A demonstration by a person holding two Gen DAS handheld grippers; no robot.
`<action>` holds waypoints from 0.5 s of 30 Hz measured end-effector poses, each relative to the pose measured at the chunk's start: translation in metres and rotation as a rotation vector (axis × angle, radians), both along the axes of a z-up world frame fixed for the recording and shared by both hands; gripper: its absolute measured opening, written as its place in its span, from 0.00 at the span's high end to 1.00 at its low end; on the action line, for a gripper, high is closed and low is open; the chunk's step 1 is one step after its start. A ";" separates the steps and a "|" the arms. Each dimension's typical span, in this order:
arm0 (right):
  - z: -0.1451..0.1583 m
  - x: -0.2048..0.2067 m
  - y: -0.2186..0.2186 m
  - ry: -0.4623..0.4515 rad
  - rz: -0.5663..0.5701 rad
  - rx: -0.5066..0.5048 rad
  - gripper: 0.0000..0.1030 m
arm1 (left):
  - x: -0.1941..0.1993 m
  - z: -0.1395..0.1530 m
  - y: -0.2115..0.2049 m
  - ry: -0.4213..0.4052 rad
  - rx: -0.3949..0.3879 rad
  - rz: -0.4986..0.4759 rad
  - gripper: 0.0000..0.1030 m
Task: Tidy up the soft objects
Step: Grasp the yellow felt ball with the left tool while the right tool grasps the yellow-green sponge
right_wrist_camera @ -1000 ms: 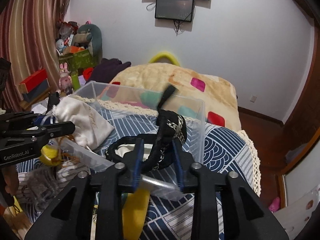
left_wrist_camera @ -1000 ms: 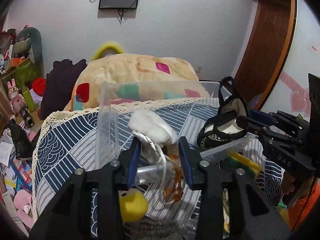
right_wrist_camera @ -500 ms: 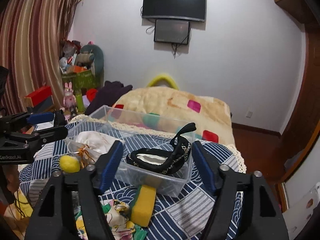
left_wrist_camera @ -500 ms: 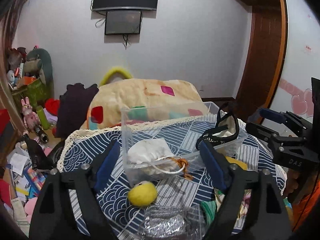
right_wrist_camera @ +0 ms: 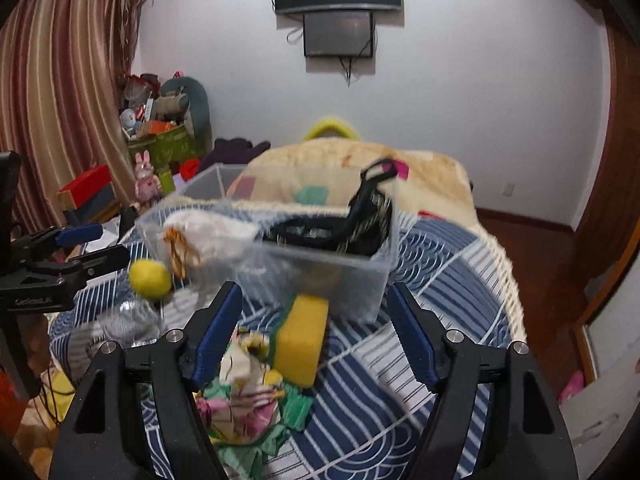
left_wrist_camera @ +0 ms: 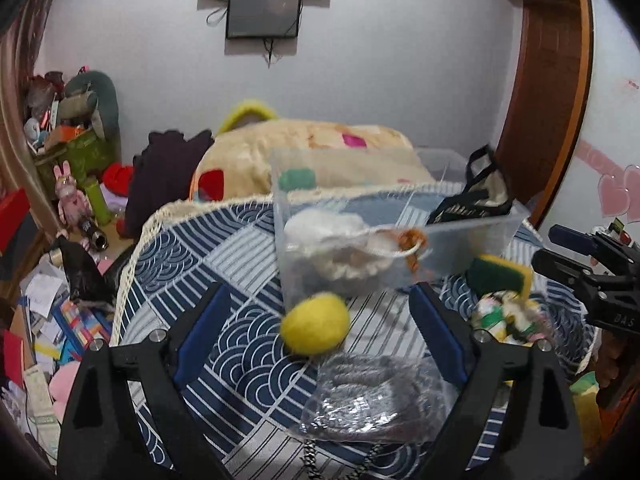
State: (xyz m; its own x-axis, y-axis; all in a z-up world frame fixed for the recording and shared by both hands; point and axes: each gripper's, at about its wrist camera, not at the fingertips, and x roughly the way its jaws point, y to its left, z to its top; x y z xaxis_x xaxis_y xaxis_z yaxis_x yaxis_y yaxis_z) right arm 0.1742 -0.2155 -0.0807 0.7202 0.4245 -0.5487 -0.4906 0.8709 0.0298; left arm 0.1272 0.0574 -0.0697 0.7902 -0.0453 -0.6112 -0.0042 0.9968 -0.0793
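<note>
A clear plastic bin [left_wrist_camera: 472,240] stands on the blue patterned table. Inside lie a white drawstring pouch [left_wrist_camera: 328,228] and a black strapped bag [left_wrist_camera: 476,204]. My left gripper [left_wrist_camera: 319,294] hangs back from the bin, its jaws opening, nothing gripped; a yellow fuzzy ball [left_wrist_camera: 314,324] and a clear packet of grey stuff [left_wrist_camera: 376,400] lie below it. My right gripper [right_wrist_camera: 314,294] is open and empty in front of the bin [right_wrist_camera: 360,280], over a yellow-green sponge [right_wrist_camera: 302,340] and a crumpled patterned cloth [right_wrist_camera: 248,384]. The pouch [right_wrist_camera: 216,232] and bag [right_wrist_camera: 352,228] show here too.
A bed with a cream blanket [left_wrist_camera: 320,152] lies behind the table. Toys, boxes and papers [left_wrist_camera: 60,264] crowd the floor at the left. The table's lace edge [right_wrist_camera: 508,280] drops to wooden floor at the right.
Both grippers let go, the left of the white pouch and the right of the black bag, opened wide and drew back from the bin. Pouch and bag now rest inside it.
</note>
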 end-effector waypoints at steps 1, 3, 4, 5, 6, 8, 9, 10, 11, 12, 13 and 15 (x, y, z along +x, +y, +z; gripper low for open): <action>-0.004 0.002 0.000 0.015 0.004 0.002 0.30 | 0.001 -0.003 0.001 0.005 0.001 0.003 0.11; -0.012 0.005 0.001 0.041 0.006 0.009 0.31 | 0.003 -0.011 0.003 0.023 -0.005 0.007 0.11; -0.014 0.006 0.001 0.051 0.005 0.011 0.36 | 0.004 -0.014 0.003 0.030 -0.008 0.008 0.11; -0.016 0.007 0.001 0.062 0.005 0.014 0.40 | 0.006 -0.017 0.003 0.037 -0.009 0.008 0.11; -0.019 0.009 0.001 0.076 0.006 0.018 0.42 | 0.008 -0.020 0.003 0.045 -0.006 0.008 0.11; -0.024 0.011 0.000 0.104 0.008 0.024 0.51 | 0.011 -0.026 0.004 0.057 -0.004 0.013 0.12; -0.027 0.013 0.001 0.117 0.009 0.022 0.53 | 0.012 -0.029 0.004 0.061 -0.008 0.013 0.14; -0.030 0.012 -0.001 0.124 0.012 0.023 0.57 | 0.013 -0.031 0.005 0.067 -0.013 0.011 0.15; -0.031 0.011 -0.002 0.129 0.014 0.026 0.62 | 0.014 -0.033 0.006 0.074 -0.017 0.010 0.20; -0.032 0.011 -0.003 0.136 0.019 0.033 0.64 | 0.016 -0.035 0.006 0.083 -0.021 0.008 0.25; -0.032 0.010 -0.004 0.142 0.026 0.041 0.69 | 0.018 -0.037 0.007 0.090 -0.025 0.004 0.27; -0.032 0.009 -0.005 0.146 0.032 0.053 0.72 | 0.020 -0.039 0.007 0.098 -0.032 -0.002 0.35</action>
